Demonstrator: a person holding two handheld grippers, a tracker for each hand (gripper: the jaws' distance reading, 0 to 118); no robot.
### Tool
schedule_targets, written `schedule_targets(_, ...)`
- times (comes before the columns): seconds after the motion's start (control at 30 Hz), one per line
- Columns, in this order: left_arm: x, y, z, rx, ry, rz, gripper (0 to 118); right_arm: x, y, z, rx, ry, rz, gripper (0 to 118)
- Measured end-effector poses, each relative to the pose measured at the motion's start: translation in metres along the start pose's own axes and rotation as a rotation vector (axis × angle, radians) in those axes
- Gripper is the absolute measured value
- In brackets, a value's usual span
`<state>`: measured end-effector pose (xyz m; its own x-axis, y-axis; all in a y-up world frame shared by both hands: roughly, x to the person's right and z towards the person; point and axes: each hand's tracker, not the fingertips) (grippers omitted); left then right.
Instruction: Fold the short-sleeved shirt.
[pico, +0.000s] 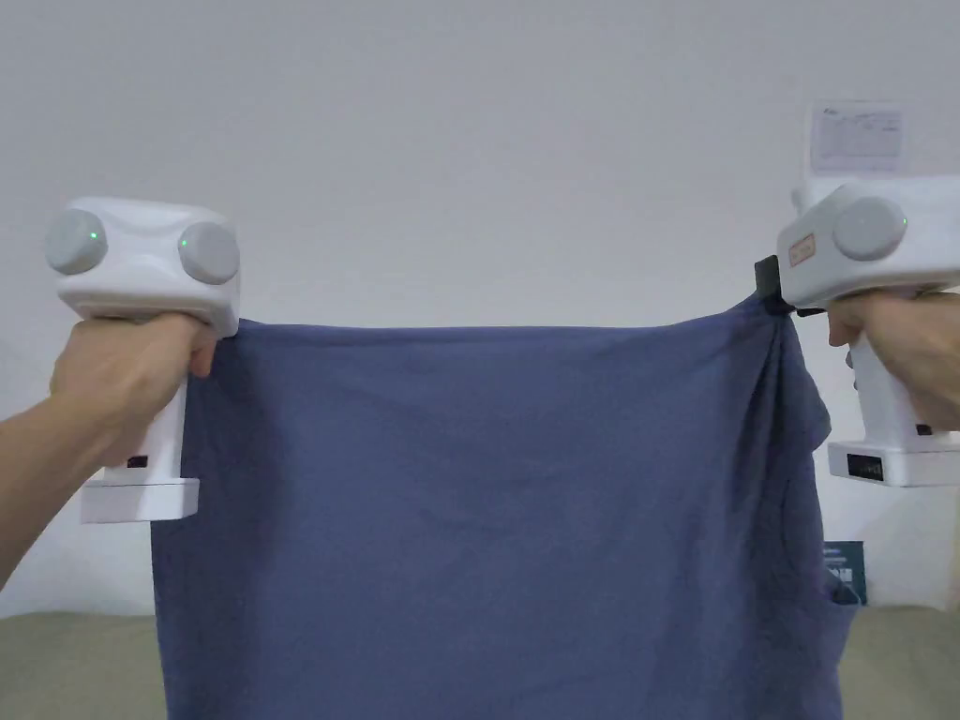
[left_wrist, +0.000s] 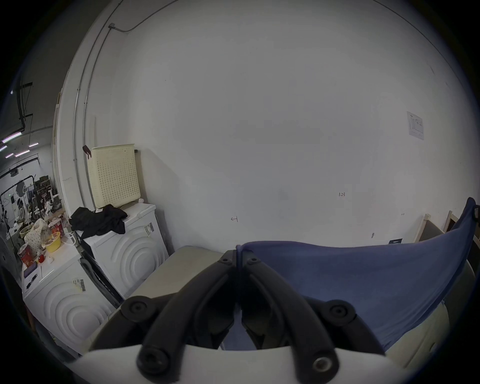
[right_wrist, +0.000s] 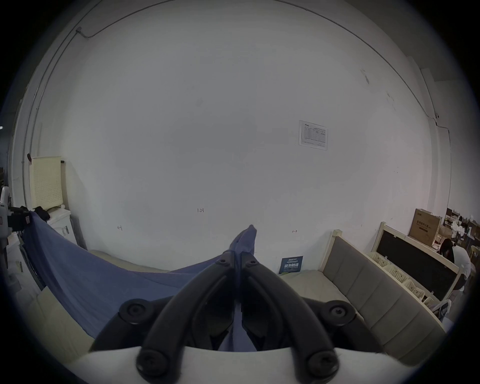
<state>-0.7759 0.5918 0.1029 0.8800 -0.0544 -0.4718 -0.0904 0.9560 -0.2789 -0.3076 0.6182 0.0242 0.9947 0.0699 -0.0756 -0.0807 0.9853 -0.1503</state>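
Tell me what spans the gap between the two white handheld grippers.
In the head view, the blue short-sleeved shirt stretches between the left gripper and the right gripper, its top edge pulled nearly straight; both are shut on it.

The head view is evenly and softly lit, sharp across the frame, with the plain white wall (pico: 487, 141) shading to grey toward its upper corners. The draped blue cotton shirt (pico: 487, 506) shows only faint shadowed creases, darkest in the bunched folds below its right corner. Both gripper views are dimmer and cooler, with strong fisheye bending and a black vignette ringing the wall (left_wrist: 259, 117). Nearest the lens, the black curved jaws of the left hand-held gripper (left_wrist: 239, 262) look soft and underexposed.
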Motion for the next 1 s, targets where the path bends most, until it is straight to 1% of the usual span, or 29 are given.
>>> schedule_targets(0.07,0.004,-0.006,-0.016,-0.004,0.008,-0.006,2,-0.004,-0.004,-0.013,-0.003,-0.001,0.001,5)
schedule_targets(0.27,0.010,-0.037,-0.055,0.023,0.025,-0.019,1,-0.017,-0.037,-0.046,-0.002,-0.005,0.053,5)
schedule_targets(0.3,0.010,-0.046,-0.063,0.018,0.021,-0.011,1,-0.018,-0.047,-0.052,-0.007,-0.009,0.052,5)
schedule_targets(0.33,0.011,-0.057,-0.070,-0.003,0.014,-0.019,1,-0.018,-0.057,-0.058,-0.016,-0.009,0.035,5)
schedule_targets(0.43,0.014,-0.094,-0.090,-0.062,0.000,-0.059,2,-0.021,-0.096,-0.074,-0.073,-0.004,0.016,5)
schedule_targets(0.57,0.015,-0.164,-0.108,-0.125,-0.012,-0.095,1,-0.024,-0.174,-0.082,-0.187,0.013,0.027,5)
schedule_targets(0.6,0.014,-0.184,-0.111,-0.162,-0.026,-0.112,1,-0.025,-0.197,-0.079,-0.230,0.015,0.018,5)
schedule_targets(0.63,0.011,-0.203,-0.112,-0.198,-0.037,-0.136,1,-0.023,-0.220,-0.074,-0.252,0.038,-0.006,5)
schedule_targets(0.67,0.009,-0.221,-0.112,-0.220,-0.050,-0.146,1,-0.022,-0.236,-0.068,-0.274,0.040,-0.009,5)
schedule_targets(0.7,0.006,-0.242,-0.108,-0.250,-0.058,-0.168,1,-0.021,-0.262,-0.058,-0.306,0.063,-0.004,5)
schedule_targets(0.73,0.002,-0.261,-0.102,-0.262,-0.072,-0.165,1,-0.021,-0.285,-0.048,-0.333,0.063,-0.023,5)
schedule_targets(0.77,-0.004,-0.279,-0.093,-0.288,-0.069,-0.184,1,-0.020,-0.306,-0.036,-0.391,0.074,0.012,5)
schedule_targets(0.8,-0.010,-0.297,-0.083,-0.302,-0.086,-0.176,1,-0.018,-0.328,-0.020,-0.384,0.078,-0.016,5)
schedule_targets(0.83,-0.015,-0.312,-0.072,-0.322,-0.086,-0.199,1,-0.017,-0.344,-0.004,-0.429,0.090,-0.004,5)
schedule_targets(0.87,-0.023,-0.330,-0.058,-0.320,-0.084,-0.194,1,-0.014,-0.362,0.015,-0.442,0.109,-0.022,5)
schedule_targets(0.9,-0.030,-0.347,-0.041,-0.372,-0.096,-0.198,1,-0.012,-0.378,0.034,-0.476,0.115,-0.032,5)
schedule_targets(0.93,-0.038,-0.363,-0.025,-0.404,-0.117,-0.191,1,-0.010,-0.394,0.052,-0.504,0.150,-0.027,5)
schedule_targets(1.0,-0.053,-0.395,0.006,-0.458,-0.134,-0.202,1,-0.002,-0.420,0.082,-0.538,0.146,0.013,5)
